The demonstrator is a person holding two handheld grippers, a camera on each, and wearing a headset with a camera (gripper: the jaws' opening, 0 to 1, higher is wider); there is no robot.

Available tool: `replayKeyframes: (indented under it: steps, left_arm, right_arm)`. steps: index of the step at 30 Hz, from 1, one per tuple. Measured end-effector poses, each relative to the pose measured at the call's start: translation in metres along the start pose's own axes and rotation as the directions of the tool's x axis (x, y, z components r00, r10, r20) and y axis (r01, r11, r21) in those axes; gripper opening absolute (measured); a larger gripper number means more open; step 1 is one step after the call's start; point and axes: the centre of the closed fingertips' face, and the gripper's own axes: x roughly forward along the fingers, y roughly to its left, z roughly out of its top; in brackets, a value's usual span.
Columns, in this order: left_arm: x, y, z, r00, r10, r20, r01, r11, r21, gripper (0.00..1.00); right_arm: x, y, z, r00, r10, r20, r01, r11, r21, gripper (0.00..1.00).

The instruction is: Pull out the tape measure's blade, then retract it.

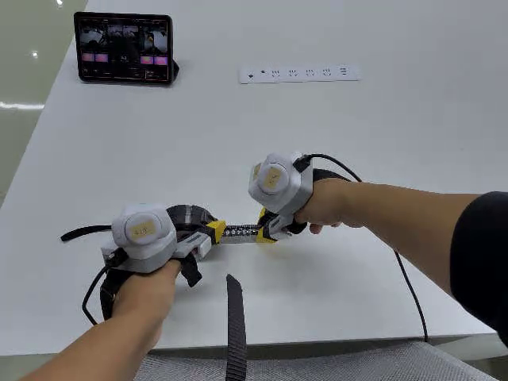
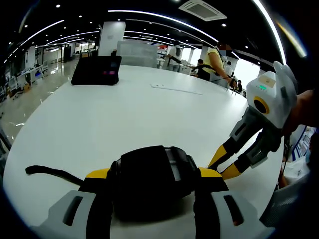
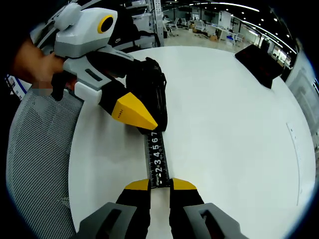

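One black strap (image 1: 235, 325) hangs over the near edge of the table (image 1: 357, 135) at 6 o'clock in the head view. Just beyond it, at 8 o'clock, the left hand-held gripper (image 2: 153, 173) has its jaws closed on the tape measure (image 1: 189, 216), clamping the black case from both sides. Whether the case rests on the table, I cannot tell. From the case's 3 o'clock side the blade (image 3: 156, 157) runs out a short way, with printed numbers up to about seven. It ends at the right hand-held gripper (image 3: 159, 185), whose yellow tips pinch its end. The pull looks begun but short, so any further drawing out and the whole retraction remain. Farther off, a power strip (image 1: 299, 74) lies at 12 o'clock and a tablet (image 1: 124, 48) stands at 11 o'clock.
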Motion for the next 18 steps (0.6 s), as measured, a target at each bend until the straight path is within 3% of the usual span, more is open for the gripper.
replayKeyframes:
  steps: [18]
  left_arm:
    - [-0.001,-0.001,0.000,1.0000,-0.001,0.000,0.001,1.000,-0.006,0.62]
  right_arm:
    - [0.005,0.002,0.012,0.9995,-0.001,0.033,0.001,1.000,-0.002,0.10]
